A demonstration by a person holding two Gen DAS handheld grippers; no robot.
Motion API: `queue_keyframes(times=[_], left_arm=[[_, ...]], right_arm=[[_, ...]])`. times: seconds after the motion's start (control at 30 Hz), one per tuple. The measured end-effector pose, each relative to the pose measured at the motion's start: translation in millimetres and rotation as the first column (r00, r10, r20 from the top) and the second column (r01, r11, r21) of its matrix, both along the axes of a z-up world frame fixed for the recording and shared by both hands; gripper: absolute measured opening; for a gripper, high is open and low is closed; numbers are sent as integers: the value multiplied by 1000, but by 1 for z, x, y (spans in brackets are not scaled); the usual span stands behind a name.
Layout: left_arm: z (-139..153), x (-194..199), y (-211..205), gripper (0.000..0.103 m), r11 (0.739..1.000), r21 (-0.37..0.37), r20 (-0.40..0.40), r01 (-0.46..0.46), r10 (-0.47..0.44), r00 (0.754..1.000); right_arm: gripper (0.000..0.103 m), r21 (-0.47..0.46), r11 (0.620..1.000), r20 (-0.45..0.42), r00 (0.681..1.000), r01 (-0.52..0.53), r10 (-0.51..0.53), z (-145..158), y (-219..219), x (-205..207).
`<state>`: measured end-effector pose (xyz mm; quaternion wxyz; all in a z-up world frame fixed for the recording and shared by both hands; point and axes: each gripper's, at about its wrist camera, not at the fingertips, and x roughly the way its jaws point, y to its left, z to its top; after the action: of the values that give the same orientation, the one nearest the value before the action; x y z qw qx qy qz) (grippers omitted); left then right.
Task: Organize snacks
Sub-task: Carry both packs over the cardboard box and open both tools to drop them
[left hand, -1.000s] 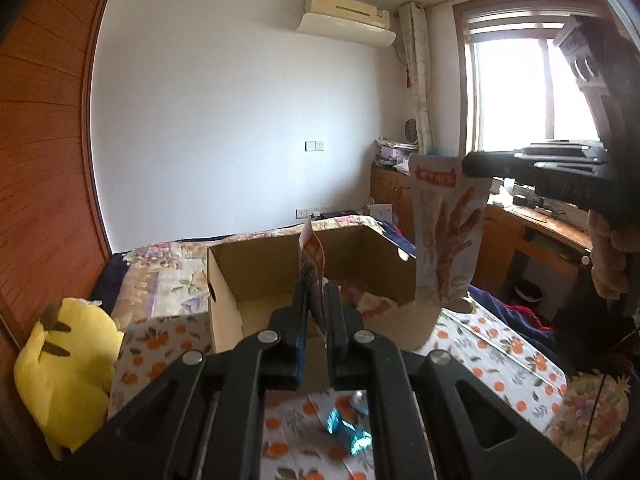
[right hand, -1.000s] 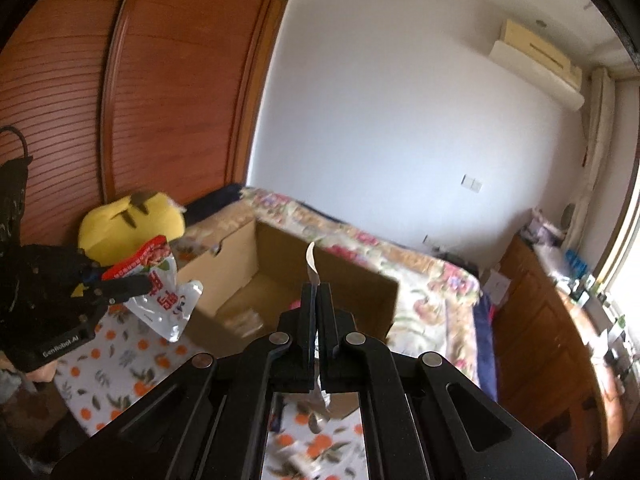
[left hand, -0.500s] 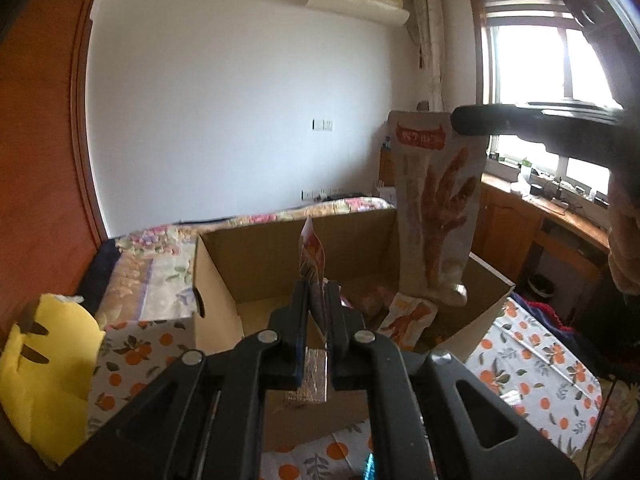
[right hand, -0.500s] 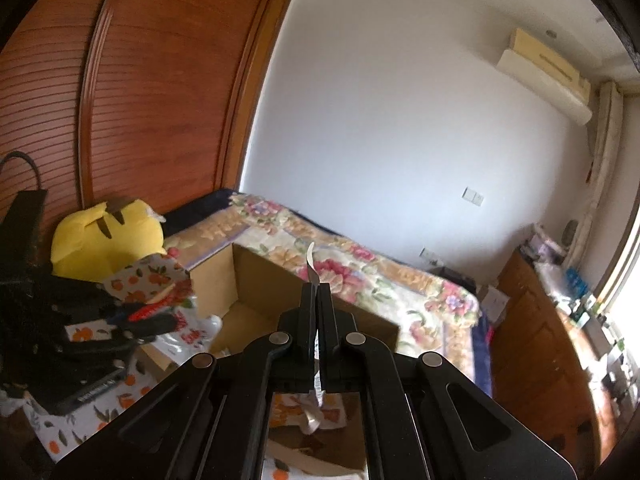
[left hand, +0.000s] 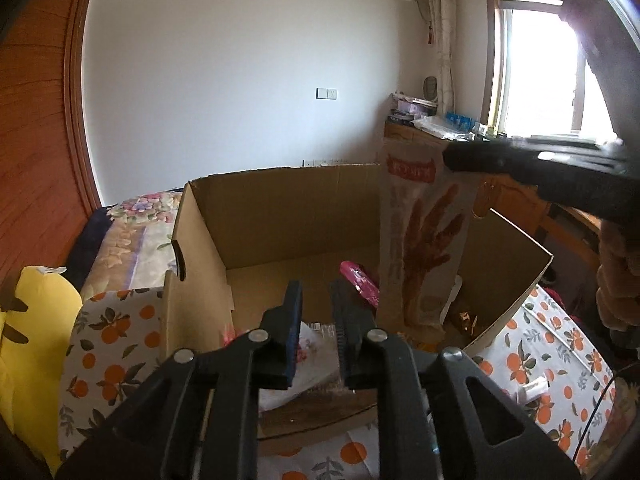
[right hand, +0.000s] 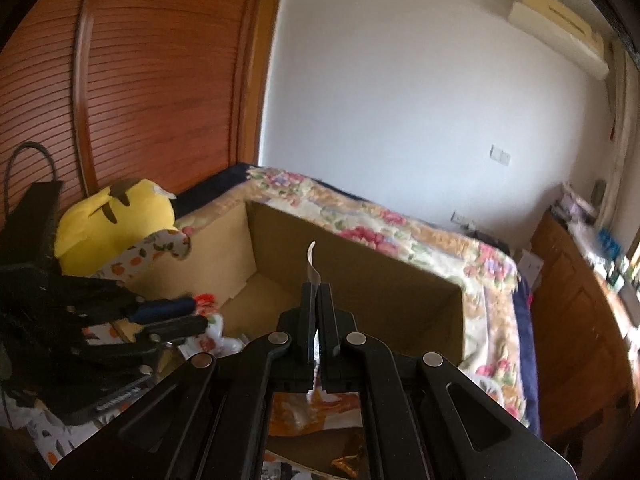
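An open cardboard box (left hand: 280, 216) stands on the bed. My left gripper (left hand: 316, 304) is open and empty over the box's near edge; a red-and-white snack packet (left hand: 316, 344) lies in the box just below it. My right gripper (right hand: 318, 296) is shut on the top edge of a tall orange snack bag (left hand: 424, 248), which hangs inside the box at its right side; only the bag's thin edge (right hand: 312, 264) shows between the fingers in the right wrist view. A pink packet (left hand: 360, 284) and other snacks lie on the box floor.
A yellow plush toy (right hand: 116, 216) sits left of the box (right hand: 360, 280). An orange-patterned cloth (left hand: 560, 344) covers the bed around the box. A wooden wardrobe (right hand: 140, 80) stands at the left and a wooden desk (left hand: 520, 192) under the window at the right.
My left gripper has opened and let go of its red-and-white packet, which now lies in the box. Both grippers have moved closer over the box; the orange bag hangs lower inside it.
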<state>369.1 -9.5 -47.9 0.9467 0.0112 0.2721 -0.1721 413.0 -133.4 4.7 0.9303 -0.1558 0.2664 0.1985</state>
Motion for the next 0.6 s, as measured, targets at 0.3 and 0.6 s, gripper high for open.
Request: queue_keyframes(times=[0.3, 0.6], left_arm=[[0, -16, -5, 19, 1000, 15, 16, 15, -15, 1000], [1, -24, -8, 19, 1000, 16, 18, 6, -6, 1000]], right_arm=[[3, 33, 992, -73, 991, 118, -116, -29, -42, 16], [5, 4, 987, -129, 978, 163, -161, -59, -60, 16]])
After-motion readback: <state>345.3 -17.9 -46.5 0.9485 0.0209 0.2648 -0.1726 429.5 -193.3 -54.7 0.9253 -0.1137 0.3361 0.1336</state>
